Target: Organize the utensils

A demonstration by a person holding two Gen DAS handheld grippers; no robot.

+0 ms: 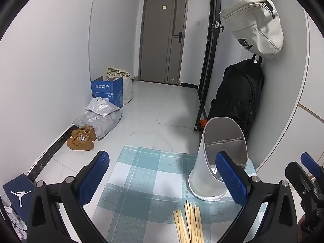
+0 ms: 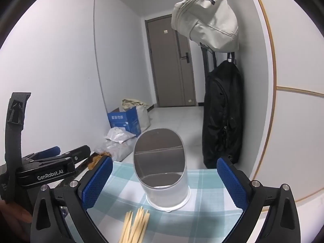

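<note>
Left gripper (image 1: pixel 162 180): jaws stood wide apart, empty.
Right gripper (image 2: pixel 165 182): jaws spread wide, nothing between them.
Chopsticks (image 1: pixel 188 222): bundle lay on the checked mat (image 1: pixel 141 174), near edge.
Utensil holder (image 1: pixel 218 158): white, upright, just beyond the chopsticks, toward the mat's far right corner.

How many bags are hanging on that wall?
2: a beige bag hangs high, and a black backpack hangs directly below it. The fisheye edge may hide others.
</note>
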